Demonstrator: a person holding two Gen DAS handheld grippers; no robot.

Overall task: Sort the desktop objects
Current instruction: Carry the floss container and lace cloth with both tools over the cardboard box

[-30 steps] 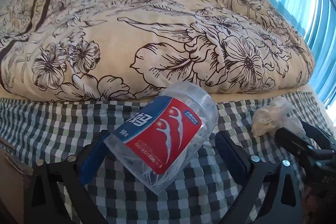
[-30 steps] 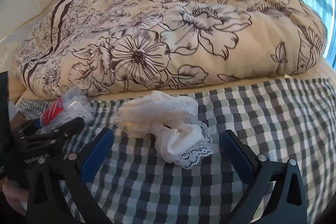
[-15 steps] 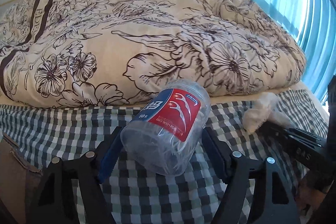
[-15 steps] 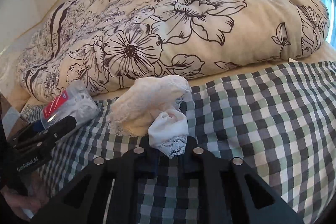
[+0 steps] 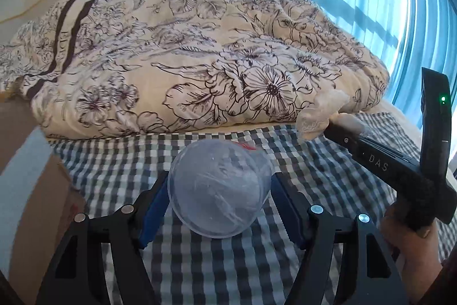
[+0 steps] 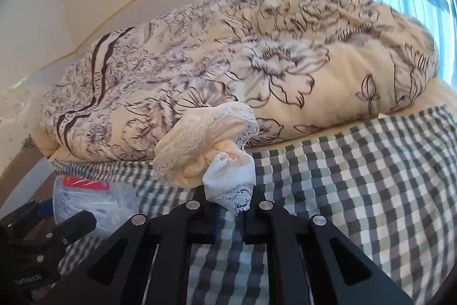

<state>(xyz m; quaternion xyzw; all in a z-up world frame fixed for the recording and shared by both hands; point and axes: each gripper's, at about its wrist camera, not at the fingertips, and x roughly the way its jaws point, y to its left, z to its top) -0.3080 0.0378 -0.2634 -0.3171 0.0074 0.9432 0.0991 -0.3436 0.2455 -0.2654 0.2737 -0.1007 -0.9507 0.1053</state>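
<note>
The left gripper is closed on a clear jar, held above the checked sheet. To the right, the right gripper is clamped on a lace cloth, lifted before the floral quilt.

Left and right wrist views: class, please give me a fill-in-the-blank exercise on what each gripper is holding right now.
1. The left gripper is closed on a clear plastic ____.
2. The right gripper pinches a cream cloth trimmed with ____.
3. The sheet below has a ____ pattern.
4. The quilt behind is printed with ____.

Missing words: jar; lace; checked; flowers
</note>
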